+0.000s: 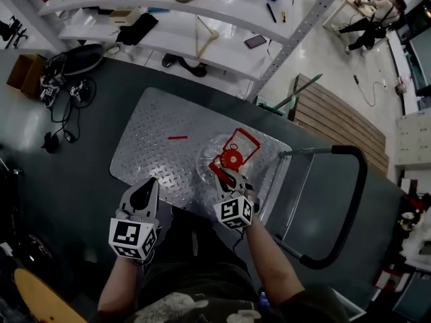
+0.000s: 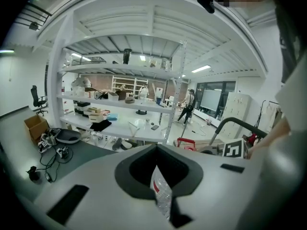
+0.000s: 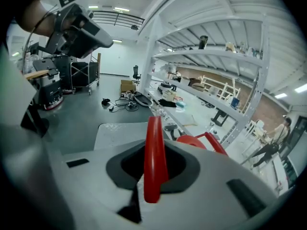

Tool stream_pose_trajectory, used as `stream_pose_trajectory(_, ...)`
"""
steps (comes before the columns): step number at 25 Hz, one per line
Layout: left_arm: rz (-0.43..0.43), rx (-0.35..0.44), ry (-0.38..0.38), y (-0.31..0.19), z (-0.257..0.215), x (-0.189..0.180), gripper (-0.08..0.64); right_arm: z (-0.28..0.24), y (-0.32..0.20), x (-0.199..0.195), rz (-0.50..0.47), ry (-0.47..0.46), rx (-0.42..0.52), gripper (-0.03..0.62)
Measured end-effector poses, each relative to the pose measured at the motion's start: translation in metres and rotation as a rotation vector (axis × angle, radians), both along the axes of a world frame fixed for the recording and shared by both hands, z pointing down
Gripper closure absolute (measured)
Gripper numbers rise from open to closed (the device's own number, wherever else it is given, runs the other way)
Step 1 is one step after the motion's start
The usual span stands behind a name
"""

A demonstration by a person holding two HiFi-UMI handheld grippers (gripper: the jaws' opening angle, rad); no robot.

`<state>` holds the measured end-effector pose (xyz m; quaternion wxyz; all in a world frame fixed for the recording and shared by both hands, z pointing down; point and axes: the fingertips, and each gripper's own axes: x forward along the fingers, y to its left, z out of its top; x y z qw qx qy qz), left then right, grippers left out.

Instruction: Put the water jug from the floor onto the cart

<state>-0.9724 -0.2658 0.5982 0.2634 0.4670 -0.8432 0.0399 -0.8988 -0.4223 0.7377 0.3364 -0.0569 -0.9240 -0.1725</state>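
The clear water jug (image 1: 214, 155) with a red cap (image 1: 231, 158) and a red carry handle (image 1: 244, 142) is over the right part of the cart's metal deck (image 1: 155, 133); whether it rests there is unclear. My right gripper (image 1: 225, 175) is shut on the handle, whose red bar (image 3: 154, 152) runs up between the jaws of that gripper (image 3: 152, 176). My left gripper (image 1: 143, 190) hovers at the deck's near edge, left of the jug and apart from it. In the left gripper view, its (image 2: 160, 190) jaws stand a narrow way apart with only the deck showing through.
The cart's black push handle (image 1: 350, 200) curves at the right. A white shelf rack (image 1: 202, 19) stands behind the cart. Cables (image 1: 64, 93) and a cardboard box (image 1: 25, 73) lie on the floor at left, a wooden pallet (image 1: 337, 120) at right.
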Motion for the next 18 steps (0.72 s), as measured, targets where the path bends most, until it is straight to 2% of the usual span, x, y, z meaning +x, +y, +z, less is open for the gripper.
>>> stream_pose_trajectory(5, 0.02, 0.012, 0.015, 0.004, -0.001, 0.0, 0.552, 0.006, 0.006, 0.003, -0.012, 0.038, 0.023, 0.55)
stream_pose_trajectory(8, 0.039, 0.018, 0.022, 0.007, -0.002, -0.002, 0.552, 0.006, 0.011, 0.002, 0.007, 0.037, -0.041, 0.507)
stream_pose_trajectory(11, 0.06, 0.023, 0.025, 0.014, -0.004, -0.005, 0.552, 0.004, 0.016, 0.002, 0.034, 0.047, -0.067, 0.475)
stream_pose_trajectory(18, 0.099, 0.04, 0.035, 0.03, -0.006, -0.017, 0.552, -0.019, 0.033, 0.002, 0.101, -0.017, -0.103, 0.434)
